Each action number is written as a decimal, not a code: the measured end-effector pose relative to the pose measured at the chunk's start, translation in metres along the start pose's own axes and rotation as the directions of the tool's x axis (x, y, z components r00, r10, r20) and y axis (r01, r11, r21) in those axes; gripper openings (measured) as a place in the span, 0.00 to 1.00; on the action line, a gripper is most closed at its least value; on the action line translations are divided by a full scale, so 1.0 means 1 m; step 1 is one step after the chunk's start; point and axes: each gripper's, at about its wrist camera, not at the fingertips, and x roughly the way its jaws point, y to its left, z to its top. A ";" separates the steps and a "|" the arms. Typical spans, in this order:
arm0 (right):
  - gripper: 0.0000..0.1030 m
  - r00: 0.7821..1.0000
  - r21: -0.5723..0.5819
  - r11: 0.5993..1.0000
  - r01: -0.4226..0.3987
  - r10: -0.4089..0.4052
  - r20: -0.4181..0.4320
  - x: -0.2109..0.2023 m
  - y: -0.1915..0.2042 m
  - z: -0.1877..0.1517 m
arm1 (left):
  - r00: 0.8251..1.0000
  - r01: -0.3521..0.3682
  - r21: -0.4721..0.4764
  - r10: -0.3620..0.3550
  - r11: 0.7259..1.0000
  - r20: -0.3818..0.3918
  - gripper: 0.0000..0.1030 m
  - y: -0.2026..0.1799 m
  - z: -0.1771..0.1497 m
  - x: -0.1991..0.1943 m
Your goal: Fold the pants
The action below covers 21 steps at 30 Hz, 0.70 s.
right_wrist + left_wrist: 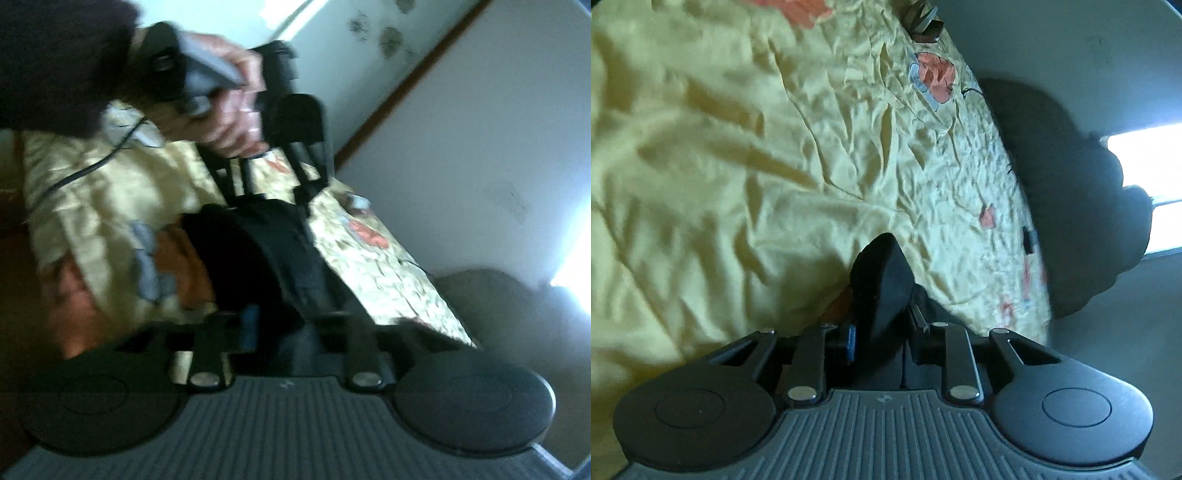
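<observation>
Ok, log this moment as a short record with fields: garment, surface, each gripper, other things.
garment: black pants, stretched between both grippers
surface: yellow floral bedsheet, wrinkled
left gripper: shut on a bunch of the pants
right gripper: shut on the pants, view blurred
left hand: holds the left gripper's handle above the bed
other: dark rounded shape past the bed's edge, wall behind

Right wrist view being smeared by motion blur, pants (258, 266) being reduced to a dark mass w/ edges unclear, left gripper (280, 195) tips being hidden behind fabric, left gripper's fingers (849, 338) being covered by pants (882, 280), bedsheet (720, 166) being cut off at frame edge.
</observation>
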 end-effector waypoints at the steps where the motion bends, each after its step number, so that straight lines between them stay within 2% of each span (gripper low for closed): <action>1: 0.67 1.000 -0.028 1.000 -0.003 0.003 0.015 -0.002 0.005 0.000 | 1.000 -0.012 0.002 0.012 1.000 0.008 0.24 0.001 0.000 -0.005; 3: 0.69 0.999 -0.059 0.998 -0.002 0.005 0.044 -0.005 0.012 0.004 | 1.000 -0.018 0.015 0.018 1.000 0.020 0.24 0.003 0.000 -0.016; 5: 0.69 0.999 -0.069 0.998 -0.013 0.016 0.041 -0.001 0.014 0.008 | 0.999 -0.030 0.027 0.029 0.999 0.041 0.24 0.006 -0.002 -0.025; 8: 0.69 1.000 -0.092 0.996 -0.004 0.007 0.031 0.012 0.019 0.012 | 0.999 -0.010 0.026 0.008 1.000 0.053 0.24 0.012 -0.006 -0.036; 11: 0.61 1.000 -0.096 0.995 0.015 -0.015 0.000 0.029 0.019 0.018 | 0.998 0.001 0.029 -0.003 1.000 0.056 0.24 0.017 -0.010 -0.040; 16: 0.57 0.998 -0.094 0.995 0.039 -0.044 -0.052 0.041 0.008 0.013 | 0.998 0.027 0.021 -0.028 0.999 0.047 0.25 0.023 -0.015 -0.043; 17: 0.54 0.997 -0.114 0.993 0.039 -0.045 -0.056 0.038 0.009 0.010 | 0.998 0.031 0.021 -0.032 0.999 0.050 0.25 0.024 -0.017 -0.045; 19: 0.27 0.998 -0.127 0.992 0.022 -0.028 -0.053 0.034 0.015 0.011 | 0.997 0.044 0.015 -0.045 0.999 0.060 0.27 0.026 -0.017 -0.046; 21: 0.15 0.998 -0.162 0.987 -0.001 -0.009 -0.064 0.040 0.024 0.010 | 0.996 0.061 -0.007 -0.061 0.998 0.064 0.27 0.030 -0.018 -0.047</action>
